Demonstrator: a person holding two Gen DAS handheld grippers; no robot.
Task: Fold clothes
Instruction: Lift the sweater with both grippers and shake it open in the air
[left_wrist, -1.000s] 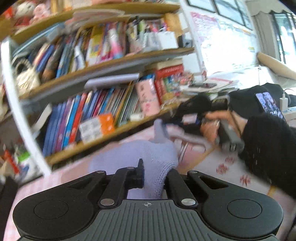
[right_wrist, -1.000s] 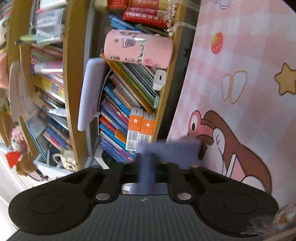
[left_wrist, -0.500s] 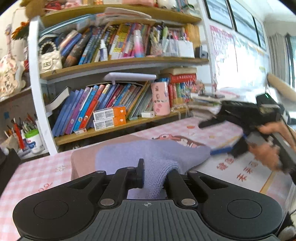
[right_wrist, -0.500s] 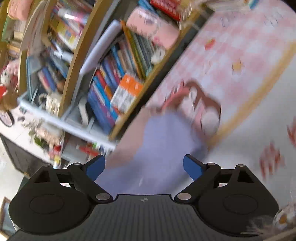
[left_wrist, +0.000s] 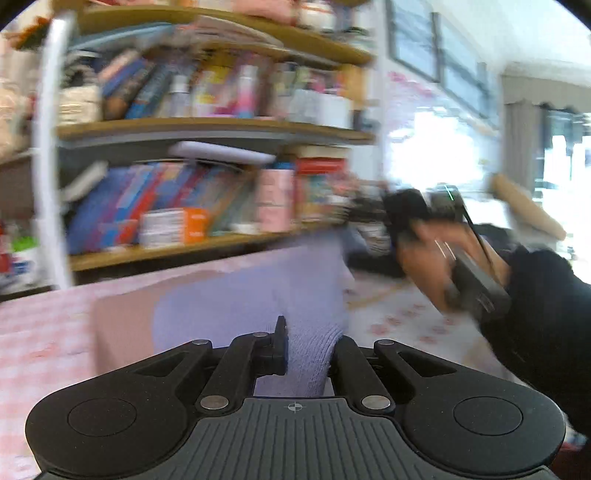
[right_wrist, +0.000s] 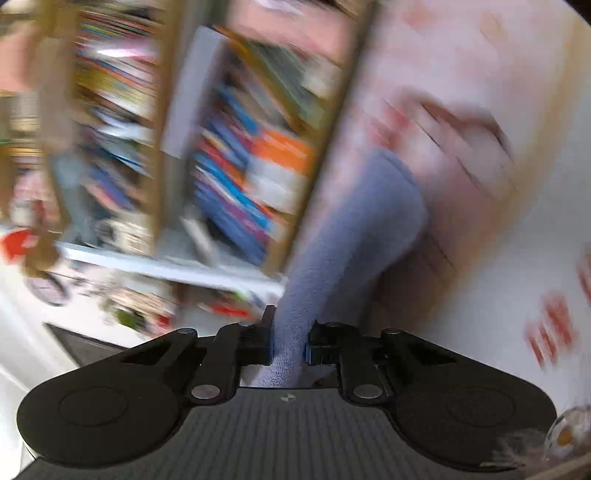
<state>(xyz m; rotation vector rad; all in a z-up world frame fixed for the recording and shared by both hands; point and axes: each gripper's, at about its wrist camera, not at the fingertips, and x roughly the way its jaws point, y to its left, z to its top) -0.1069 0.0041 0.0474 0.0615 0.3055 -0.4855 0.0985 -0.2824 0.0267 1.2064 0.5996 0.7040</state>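
Both grippers were clamped on the lavender knitted garment (left_wrist: 258, 295): the left gripper (left_wrist: 308, 354) on one bunched edge, the right gripper (right_wrist: 290, 343) on another, cloth raised over the pink checked table (left_wrist: 40, 343). A fold was judged underway; laying the held edges across seemed due next.

Left wrist view: sits just behind the left gripper (left_wrist: 306, 347), low over the table (left_wrist: 37, 332), facing the bookshelf (left_wrist: 207, 129); upright, blurred.

Right wrist view: just behind the right gripper (right_wrist: 290, 338), rolled hard, so the bookshelf (right_wrist: 221, 147) stands on end; heavy blur.

Shared: bookshelf, table, lilac cloth (left_wrist: 240, 295) close before both lenses. Left view also catches the right hand (left_wrist: 439, 266).
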